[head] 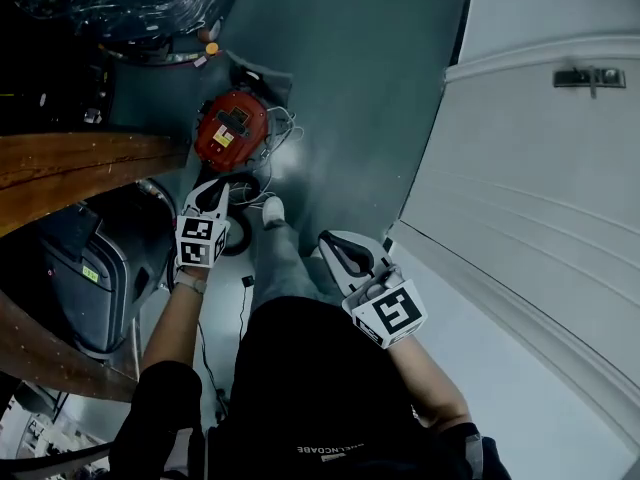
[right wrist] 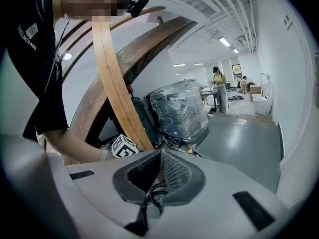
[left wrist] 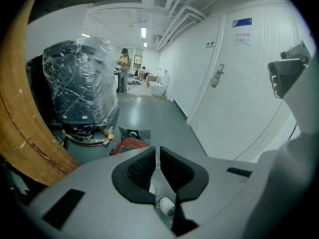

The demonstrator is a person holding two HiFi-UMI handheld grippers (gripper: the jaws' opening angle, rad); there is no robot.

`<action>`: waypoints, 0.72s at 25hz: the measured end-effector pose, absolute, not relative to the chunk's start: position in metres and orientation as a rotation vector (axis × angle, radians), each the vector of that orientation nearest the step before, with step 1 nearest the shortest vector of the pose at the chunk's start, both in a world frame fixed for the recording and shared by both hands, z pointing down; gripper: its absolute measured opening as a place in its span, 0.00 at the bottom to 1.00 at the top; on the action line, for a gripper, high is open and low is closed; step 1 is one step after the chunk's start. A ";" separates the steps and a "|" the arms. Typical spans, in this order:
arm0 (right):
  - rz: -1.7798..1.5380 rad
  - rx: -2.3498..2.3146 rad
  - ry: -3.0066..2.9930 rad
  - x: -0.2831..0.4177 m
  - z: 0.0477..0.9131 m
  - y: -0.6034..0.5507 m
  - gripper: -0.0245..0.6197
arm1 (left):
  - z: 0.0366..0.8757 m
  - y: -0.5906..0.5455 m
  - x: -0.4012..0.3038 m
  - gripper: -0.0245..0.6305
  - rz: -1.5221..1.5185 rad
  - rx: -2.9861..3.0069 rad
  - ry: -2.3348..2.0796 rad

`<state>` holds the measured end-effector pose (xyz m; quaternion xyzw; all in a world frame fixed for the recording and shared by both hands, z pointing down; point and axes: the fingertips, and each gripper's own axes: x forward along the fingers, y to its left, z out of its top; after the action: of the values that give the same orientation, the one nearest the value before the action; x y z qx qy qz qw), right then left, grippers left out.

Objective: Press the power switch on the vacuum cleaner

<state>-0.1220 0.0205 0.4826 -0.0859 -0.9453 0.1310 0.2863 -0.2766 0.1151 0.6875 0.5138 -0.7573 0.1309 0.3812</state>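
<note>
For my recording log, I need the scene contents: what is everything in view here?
Vacuum cleaner: one, red, on the floor ahead.
Wrapped machine: one, dark under clear plastic, beyond the vacuum cleaner.
Wooden arches: brown, left side.
Door: one, white, right side.
Bystander: one, yellow top, far down the hall.
Shoe: one, white, near the vacuum cleaner.
Left gripper: grey, jaws together, empty.
Right gripper: grey, jaws together, empty.

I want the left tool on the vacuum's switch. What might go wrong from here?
1. White cords loop beside the red vacuum, close to your shoe; a step may snag them.
2. The vacuum's top carries several dark parts; the shut left tool may press the wrong one.
</note>
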 end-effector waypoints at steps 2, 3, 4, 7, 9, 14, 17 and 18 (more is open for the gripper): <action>0.360 -0.242 -2.509 -0.133 0.491 0.019 0.08 | 0.710 0.118 -0.289 0.06 0.359 1.285 -1.916; 0.366 -0.246 -2.503 -0.138 0.495 0.018 0.08 | 0.722 0.119 -0.295 0.06 0.372 1.272 -1.907; 0.370 -0.249 -2.497 -0.143 0.499 0.018 0.08 | 0.734 0.120 -0.301 0.06 0.387 1.257 -1.900; 0.379 -0.264 -2.475 -0.156 0.511 0.018 0.08 | 0.767 0.124 -0.317 0.06 0.431 1.207 -1.877; 0.392 -0.267 -2.469 -0.164 0.518 0.018 0.08 | 0.788 0.126 -0.328 0.06 0.441 1.169 -1.863; 0.438 -0.263 -2.439 -0.176 0.539 0.016 0.08 | 0.837 0.129 -0.355 0.06 0.444 1.072 -1.857; 0.456 -0.263 -2.413 -0.179 0.551 0.016 0.08 | 0.865 0.134 -0.370 0.06 0.454 1.025 -1.844; 0.466 -0.260 -2.407 -0.180 0.554 0.016 0.08 | 0.873 0.136 -0.375 0.06 0.457 1.009 -1.845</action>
<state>-0.1804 0.0156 0.5545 -0.0995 -0.9209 0.1785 0.3318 -0.3751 0.1355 0.8730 0.4128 -0.7545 0.1868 0.4748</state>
